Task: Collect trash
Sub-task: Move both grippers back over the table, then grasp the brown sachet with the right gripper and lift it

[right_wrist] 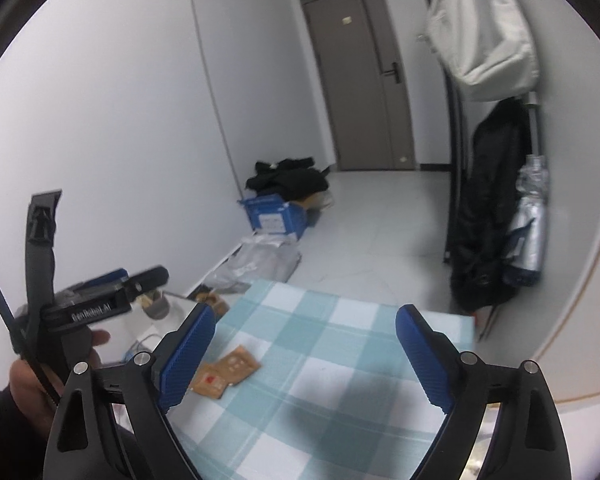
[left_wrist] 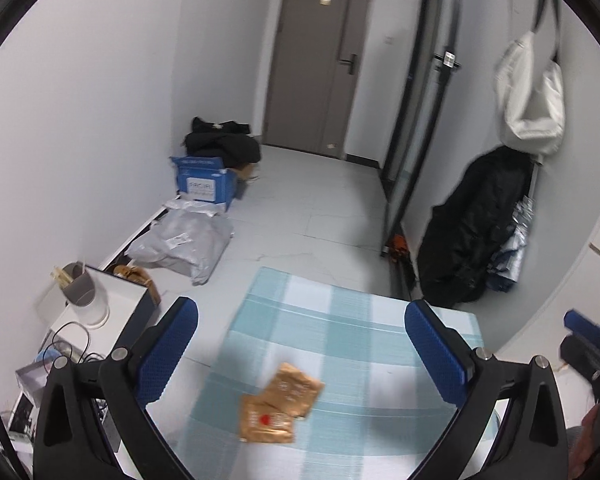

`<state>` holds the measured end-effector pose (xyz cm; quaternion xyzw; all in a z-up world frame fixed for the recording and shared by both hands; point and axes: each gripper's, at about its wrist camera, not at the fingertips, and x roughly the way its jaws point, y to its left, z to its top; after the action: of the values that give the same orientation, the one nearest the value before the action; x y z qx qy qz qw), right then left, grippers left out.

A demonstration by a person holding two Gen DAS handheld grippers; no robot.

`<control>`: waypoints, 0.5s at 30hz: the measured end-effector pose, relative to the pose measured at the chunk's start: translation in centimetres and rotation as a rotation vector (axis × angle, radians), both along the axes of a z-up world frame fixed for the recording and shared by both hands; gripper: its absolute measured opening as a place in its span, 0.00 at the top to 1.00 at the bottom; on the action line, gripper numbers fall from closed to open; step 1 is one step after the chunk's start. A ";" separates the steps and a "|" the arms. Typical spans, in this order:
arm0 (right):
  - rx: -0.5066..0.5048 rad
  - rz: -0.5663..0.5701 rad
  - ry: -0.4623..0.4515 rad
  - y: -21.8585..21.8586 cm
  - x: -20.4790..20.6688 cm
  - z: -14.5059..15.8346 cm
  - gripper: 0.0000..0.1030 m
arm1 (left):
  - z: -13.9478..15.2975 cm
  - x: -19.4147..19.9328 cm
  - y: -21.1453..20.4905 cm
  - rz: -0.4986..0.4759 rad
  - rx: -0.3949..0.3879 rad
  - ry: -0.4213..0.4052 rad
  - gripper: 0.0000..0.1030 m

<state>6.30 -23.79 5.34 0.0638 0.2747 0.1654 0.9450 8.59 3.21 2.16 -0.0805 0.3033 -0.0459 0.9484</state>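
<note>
Approaching two brown wrappers (left_wrist: 280, 408) lying near the bed's (left_wrist: 340, 320) left edge. Both hand-held grippers, left (left_wrist: 300, 340) and right (right_wrist: 304, 356), wide, holding nothing. Next: lowering over one wrapper, closing.

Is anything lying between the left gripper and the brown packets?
No. In the left wrist view only bare checked cloth separates the open left gripper from the brown packets.

The left gripper (left_wrist: 302, 326) has its jaws wide apart, with nothing between the blue pads (left_wrist: 172, 352). The right gripper (right_wrist: 306, 338) is also spread wide and holds nothing. A hand (right_wrist: 40, 372) grips the left gripper's handle, seen from the right wrist view.
</note>
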 end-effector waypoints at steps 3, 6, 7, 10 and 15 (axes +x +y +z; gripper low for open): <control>-0.027 0.031 0.023 2.2 1.5 -1.4 0.10 | -1.0 0.3 2.3 0.032 -0.047 0.009 0.01; -0.057 0.059 0.062 4.5 3.1 -3.1 0.10 | -2.7 0.5 4.1 0.064 -0.060 0.025 0.01; -0.068 0.068 0.077 5.1 3.7 -3.7 0.10 | -3.3 0.6 4.6 0.074 -0.056 0.044 0.01; -0.108 0.102 0.124 7.2 5.2 -5.7 0.10 | -4.3 1.6 6.3 0.073 -0.106 0.104 0.01; -0.172 0.207 0.209 10.9 7.8 -10.1 0.10 | -4.4 2.0 7.8 0.087 -0.111 0.111 0.01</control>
<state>14.15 -12.86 -4.76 -0.0289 0.3895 0.2302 0.8913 10.58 11.03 -2.29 -0.1486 0.3488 -0.0167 0.9252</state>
